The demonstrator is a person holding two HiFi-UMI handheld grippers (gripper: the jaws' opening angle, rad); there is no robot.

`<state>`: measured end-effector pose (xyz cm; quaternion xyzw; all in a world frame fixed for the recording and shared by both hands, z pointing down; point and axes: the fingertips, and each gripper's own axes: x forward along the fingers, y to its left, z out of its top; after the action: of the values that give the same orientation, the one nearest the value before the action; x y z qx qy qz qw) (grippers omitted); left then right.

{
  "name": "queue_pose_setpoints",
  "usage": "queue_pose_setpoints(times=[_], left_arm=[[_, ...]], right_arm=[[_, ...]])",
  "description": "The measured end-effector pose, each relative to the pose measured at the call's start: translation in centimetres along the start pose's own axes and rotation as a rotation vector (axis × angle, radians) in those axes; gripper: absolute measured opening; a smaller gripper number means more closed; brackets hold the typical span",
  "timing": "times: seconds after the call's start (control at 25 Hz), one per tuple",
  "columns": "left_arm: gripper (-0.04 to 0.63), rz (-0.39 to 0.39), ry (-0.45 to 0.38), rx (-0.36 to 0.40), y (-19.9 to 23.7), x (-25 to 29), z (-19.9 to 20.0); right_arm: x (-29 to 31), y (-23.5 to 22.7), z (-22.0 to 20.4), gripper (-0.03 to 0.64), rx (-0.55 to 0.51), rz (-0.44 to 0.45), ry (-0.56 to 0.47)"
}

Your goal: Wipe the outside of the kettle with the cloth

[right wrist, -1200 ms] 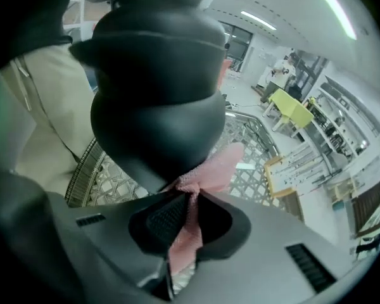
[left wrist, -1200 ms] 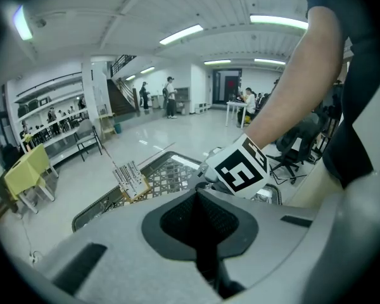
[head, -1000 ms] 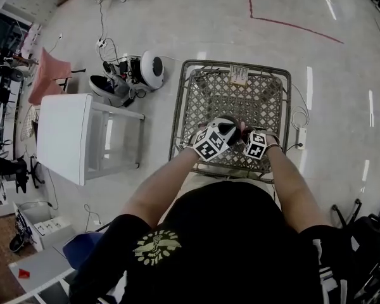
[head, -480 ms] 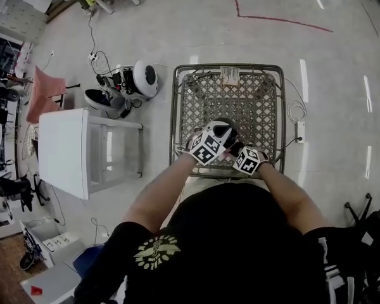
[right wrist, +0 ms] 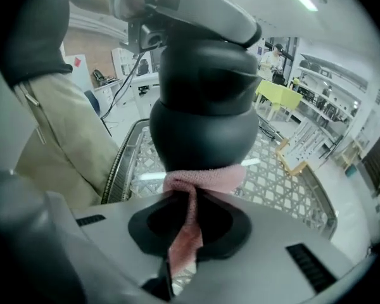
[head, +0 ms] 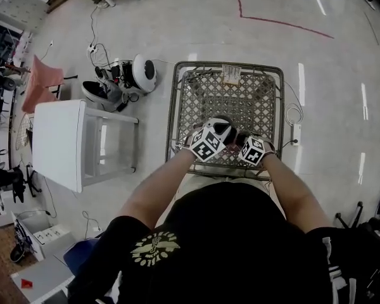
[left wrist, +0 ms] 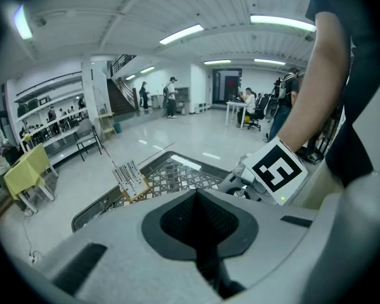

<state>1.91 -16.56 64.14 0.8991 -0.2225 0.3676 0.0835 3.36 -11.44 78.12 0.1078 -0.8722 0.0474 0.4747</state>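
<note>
A dark rounded kettle (right wrist: 202,106) fills the middle of the right gripper view, above a metal mesh table (head: 196,100). A pink cloth (right wrist: 204,178) is pressed against its lower belly, its tail running down between the jaws of my right gripper (right wrist: 187,233), which is shut on it. My left gripper (right wrist: 177,8) sits on top of the kettle, apparently clamped on its top or handle. In its own view, the left gripper (left wrist: 202,249) has its jaws together, the kettle is hidden, and the right gripper's marker cube (left wrist: 277,170) shows just beyond. In the head view both grippers (head: 223,132) (head: 242,142) flank the kettle (head: 232,135).
The mesh table has a raised rim (head: 175,106) and a small card (head: 230,75) at its far edge. A white side table (head: 63,144) stands to the left. A round white device with cables (head: 142,73) lies on the floor. People stand far off in the hall.
The right gripper with the cloth dipped toward the near edge of the table, then came back up beside the kettle with a slight roll. The left gripper stayed put.
</note>
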Motion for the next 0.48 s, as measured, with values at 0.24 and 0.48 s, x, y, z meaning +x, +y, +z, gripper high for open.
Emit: queue_pose_setpoints(times=[0.24,0.48], left_arm=[[0.008,-0.002,0.001,-0.004,0.4,0.1,-0.3],[0.008,-0.003,-0.001,-0.005,0.4,0.1,0.0]], right_arm=[[-0.8,-3.9,0.7,0.037,-0.027,-0.046,0.012],[-1.4,-6.7,2.3,0.037,-0.111,-0.090,0.005]])
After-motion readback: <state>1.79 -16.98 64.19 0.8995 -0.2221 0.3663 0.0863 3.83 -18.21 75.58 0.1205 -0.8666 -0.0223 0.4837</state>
